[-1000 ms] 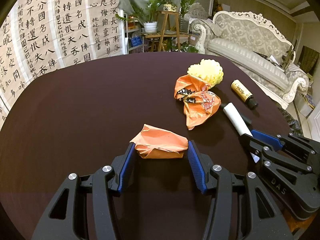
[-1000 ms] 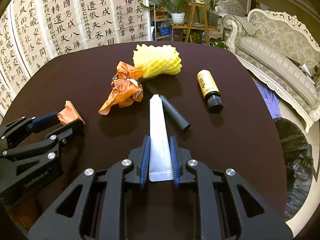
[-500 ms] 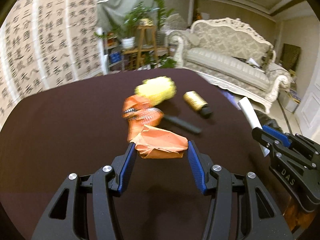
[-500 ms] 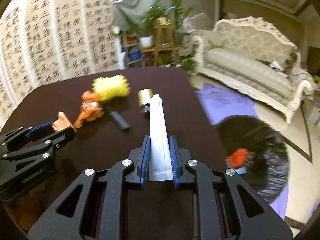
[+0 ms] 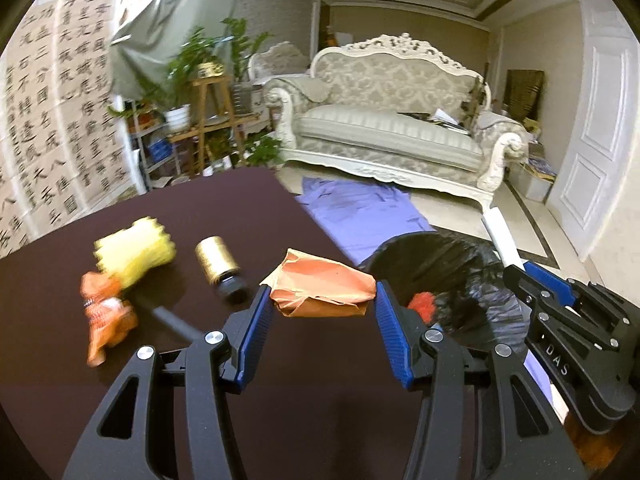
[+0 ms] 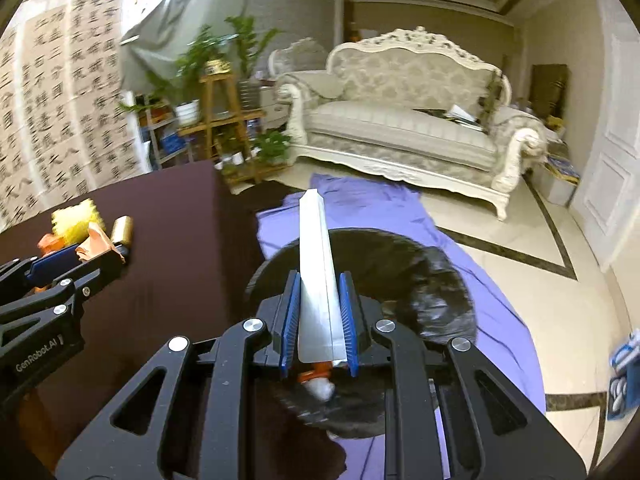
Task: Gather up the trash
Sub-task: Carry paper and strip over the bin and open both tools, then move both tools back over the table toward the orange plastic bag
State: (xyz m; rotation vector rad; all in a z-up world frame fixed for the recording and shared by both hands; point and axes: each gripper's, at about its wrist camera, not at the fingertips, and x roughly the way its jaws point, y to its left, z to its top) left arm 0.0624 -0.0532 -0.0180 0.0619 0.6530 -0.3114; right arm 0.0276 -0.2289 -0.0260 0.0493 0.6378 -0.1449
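Left gripper (image 5: 324,300): clenched on the orange paper wrapper (image 5: 322,290); both blue pads press the crumpled piece from its sides. In the right wrist view this gripper (image 6: 100,254) sits at 9 o'clock, above the table.

Right gripper (image 6: 319,312): clamped tight on the white packet (image 6: 317,280), a long flat strip that runs toward 12 o'clock from the jaws. In the left wrist view the gripper shows at 3 o'clock with the packet (image 5: 502,240) sticking out toward 12 o'clock.

Trash bag (image 6: 432,288): black, open-mouthed, on the floor just beside the table's edge. The right gripper and its packet hang over the opening. In the left wrist view the bag (image 5: 460,276) lies at 2 o'clock of the held wrapper.

Inside the bag: a red-orange scrap (image 5: 422,304), with something white beside it in the right wrist view.

Table (image 5: 120,360): dark brown, rounded edge.

Left on the table: yellow foam net (image 5: 134,250) at 9 o'clock of the wrapper; a crumpled orange bag (image 5: 106,312) touching its near side; a gold bottle with a black cap (image 5: 220,266) lying just right of the net; a black tube (image 5: 176,322) between the orange bag and the left jaw.

Floor: a purple sheet (image 6: 500,304) spread under the trash bag.

Background: an ornate pale sofa (image 5: 392,128) at 12 o'clock.
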